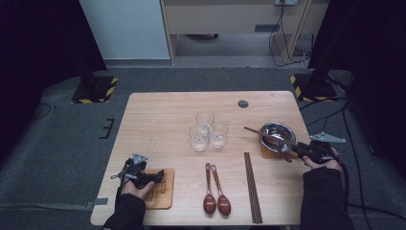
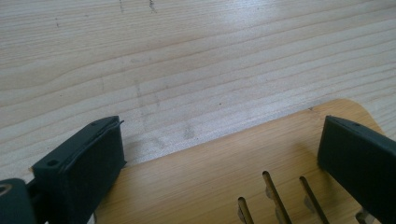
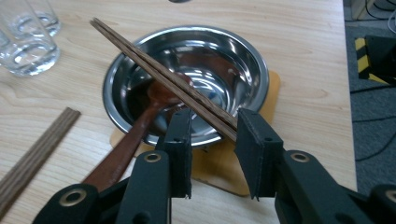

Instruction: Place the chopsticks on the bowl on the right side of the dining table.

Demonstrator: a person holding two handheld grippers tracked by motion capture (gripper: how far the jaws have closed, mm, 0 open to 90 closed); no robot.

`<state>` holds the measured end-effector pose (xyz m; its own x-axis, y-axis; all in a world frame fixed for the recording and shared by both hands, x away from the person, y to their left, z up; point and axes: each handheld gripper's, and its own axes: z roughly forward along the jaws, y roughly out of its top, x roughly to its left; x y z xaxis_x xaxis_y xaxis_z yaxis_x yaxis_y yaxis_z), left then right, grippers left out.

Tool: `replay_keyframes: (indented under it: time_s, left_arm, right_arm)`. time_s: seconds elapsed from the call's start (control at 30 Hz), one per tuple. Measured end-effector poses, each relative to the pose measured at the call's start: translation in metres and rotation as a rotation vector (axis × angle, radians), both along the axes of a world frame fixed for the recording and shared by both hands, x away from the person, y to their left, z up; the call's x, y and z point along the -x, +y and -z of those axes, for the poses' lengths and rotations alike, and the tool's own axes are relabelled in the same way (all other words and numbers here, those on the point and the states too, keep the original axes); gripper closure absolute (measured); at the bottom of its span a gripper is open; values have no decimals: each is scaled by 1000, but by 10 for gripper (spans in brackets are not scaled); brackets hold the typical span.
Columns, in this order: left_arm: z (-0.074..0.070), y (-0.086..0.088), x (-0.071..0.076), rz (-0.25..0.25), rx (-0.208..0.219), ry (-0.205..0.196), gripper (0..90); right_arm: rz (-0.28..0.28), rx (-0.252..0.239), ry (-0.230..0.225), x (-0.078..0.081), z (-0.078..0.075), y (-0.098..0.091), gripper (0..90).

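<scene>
Chopsticks (image 3: 163,74), one pair of dark wood, lie slanted across the steel bowl (image 3: 233,60) near the right edge of the table (image 1: 158,120); their near ends sit between the jaws of the right gripper (image 3: 212,135). The right jaw touches the pair, the left jaw stands slightly off, so the grip is narrow but not yet clamped.

Table: light wood, rectangular. A round dark plug (image 1: 243,103) sits near its far edge.

Bowl: rests on a wooden coaster (image 3: 273,88) close to the right edge. A brown spoon (image 3: 135,135) leans in it, with the handle over the near rim.

Left gripper (image 2: 219,154): hovers at the near left corner over a second wooden coaster (image 2: 196,186) with slots cut in it. The jaws stand wide apart, with nothing between them.

Glasses (image 1: 207,130): three clear ones, grouped touching near the table centre, left of the bowl.

Second pair of chopsticks (image 1: 253,187): lies flat, running from mid-table towards the near edge, right of centre.

Two brown spoons (image 1: 215,191): lie side by side just left of that pair, bowls towards the near edge.
</scene>
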<state>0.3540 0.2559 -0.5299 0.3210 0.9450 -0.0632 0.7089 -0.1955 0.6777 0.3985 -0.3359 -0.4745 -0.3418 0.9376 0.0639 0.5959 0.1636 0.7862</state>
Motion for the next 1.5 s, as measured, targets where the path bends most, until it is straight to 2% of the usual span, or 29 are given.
replay_keyframes:
  time_s: [0.17,0.4,0.87,1.1,1.5]
  left_arm:
    - [0,0,0,0,0,0,0]
    - [0,0,0,0,0,0,0]
    - [0,0,0,0,0,0,0]
    - [0,0,0,0,0,0,0]
    - [0,0,0,0,0,1,0]
  right_arm:
    - [30,15,32,0,3,-3,687]
    - [58,18,41,-1,6,-7,642]
    - [76,5,9,-9,9,-13,508]
    - [80,-14,4,-16,10,-15,473]
    - [71,-21,1,-24,11,-16,462]
